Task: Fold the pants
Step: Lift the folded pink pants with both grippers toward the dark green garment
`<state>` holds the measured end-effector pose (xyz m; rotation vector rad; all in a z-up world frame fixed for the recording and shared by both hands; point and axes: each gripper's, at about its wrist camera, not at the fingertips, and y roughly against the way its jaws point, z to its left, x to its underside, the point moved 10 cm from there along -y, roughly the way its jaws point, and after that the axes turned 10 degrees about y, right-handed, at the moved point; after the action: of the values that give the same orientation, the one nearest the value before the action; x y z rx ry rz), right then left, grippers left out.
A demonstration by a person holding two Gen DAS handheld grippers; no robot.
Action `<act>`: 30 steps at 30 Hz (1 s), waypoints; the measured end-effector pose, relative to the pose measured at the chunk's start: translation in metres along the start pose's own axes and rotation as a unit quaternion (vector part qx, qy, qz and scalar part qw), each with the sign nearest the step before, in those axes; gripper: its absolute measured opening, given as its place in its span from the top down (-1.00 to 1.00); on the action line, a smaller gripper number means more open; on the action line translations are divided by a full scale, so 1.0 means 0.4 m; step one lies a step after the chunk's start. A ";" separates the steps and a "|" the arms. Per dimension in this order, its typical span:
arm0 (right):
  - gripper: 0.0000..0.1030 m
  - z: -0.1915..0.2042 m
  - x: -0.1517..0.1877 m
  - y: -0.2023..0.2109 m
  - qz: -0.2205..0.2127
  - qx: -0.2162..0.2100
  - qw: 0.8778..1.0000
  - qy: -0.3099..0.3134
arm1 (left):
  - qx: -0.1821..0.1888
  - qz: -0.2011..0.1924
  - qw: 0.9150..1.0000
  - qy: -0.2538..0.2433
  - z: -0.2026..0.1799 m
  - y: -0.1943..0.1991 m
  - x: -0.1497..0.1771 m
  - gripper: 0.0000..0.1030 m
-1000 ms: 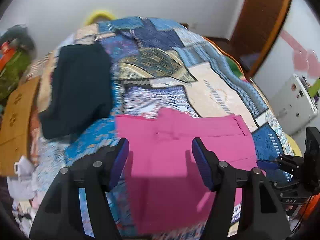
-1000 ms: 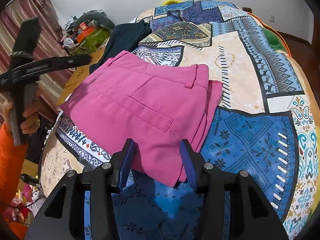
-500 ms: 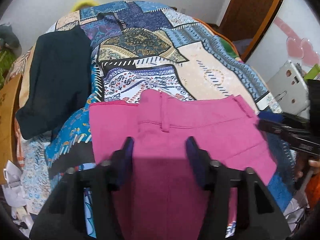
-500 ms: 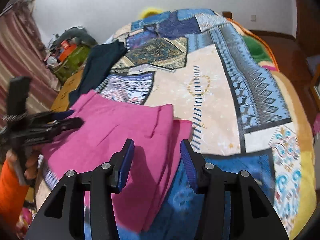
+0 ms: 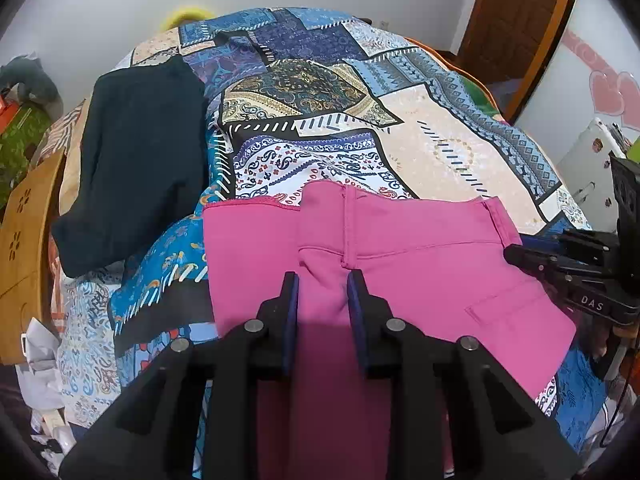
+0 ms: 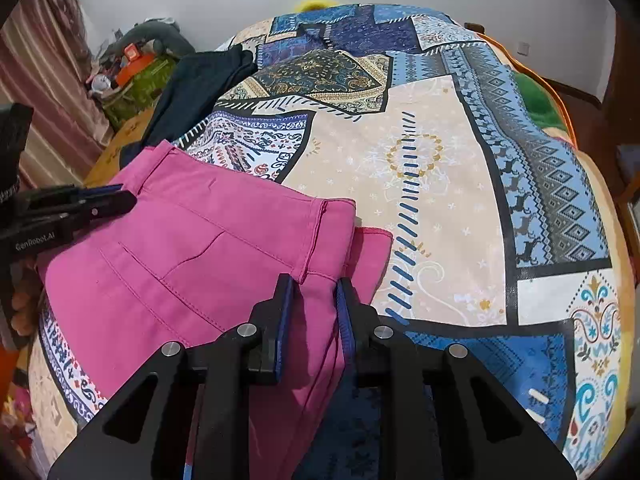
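Pink pants (image 5: pixel 420 272) lie folded on the patchwork quilt, waistband and belt loops toward the far side. My left gripper (image 5: pixel 320 280) points down onto the waistband area. Its jaws are closing, with a puckered ridge of pink cloth gathered between the pads. At the pants' (image 6: pixel 180 240) right edge by a belt loop, my right gripper (image 6: pixel 316 288) is also closing, and the folded layers fill its gap. Each gripper shows in the other's view: the right gripper (image 5: pixel 516 250) at the right edge, the left gripper (image 6: pixel 120 200) at the left.
A dark folded garment (image 5: pixel 136 160) lies on the quilt (image 6: pixel 440 160) left of the pants. A wooden board (image 5: pixel 24 260) and clutter stand off the bed's left side. A white appliance (image 5: pixel 588 160) and a brown door (image 5: pixel 516 20) are on the right.
Both grippers have come down onto the pink pants and narrowed their jaws around the cloth. The right gripper shifted to the pants' right edge.
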<state>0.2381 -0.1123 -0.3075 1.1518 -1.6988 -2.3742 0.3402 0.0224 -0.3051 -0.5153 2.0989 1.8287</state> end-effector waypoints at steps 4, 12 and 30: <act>0.63 -0.009 -0.007 0.011 0.013 0.001 1.000 0.002 | 0.008 0.018 1.000 -0.001 0.012 0.007 -0.002 0.21; 0.47 -0.008 -0.005 0.031 0.015 0.005 1.000 -0.014 | -0.015 0.025 0.999 0.013 0.055 0.033 0.004 -0.41; -0.34 -0.031 0.046 0.024 -0.005 -0.046 0.993 -0.112 | 0.046 0.019 0.993 0.112 0.100 0.020 0.037 -0.63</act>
<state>0.2279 -0.1340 -0.3115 0.9128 -1.6202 -2.6440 0.3233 0.0619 -0.3102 -0.6886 2.3407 1.7561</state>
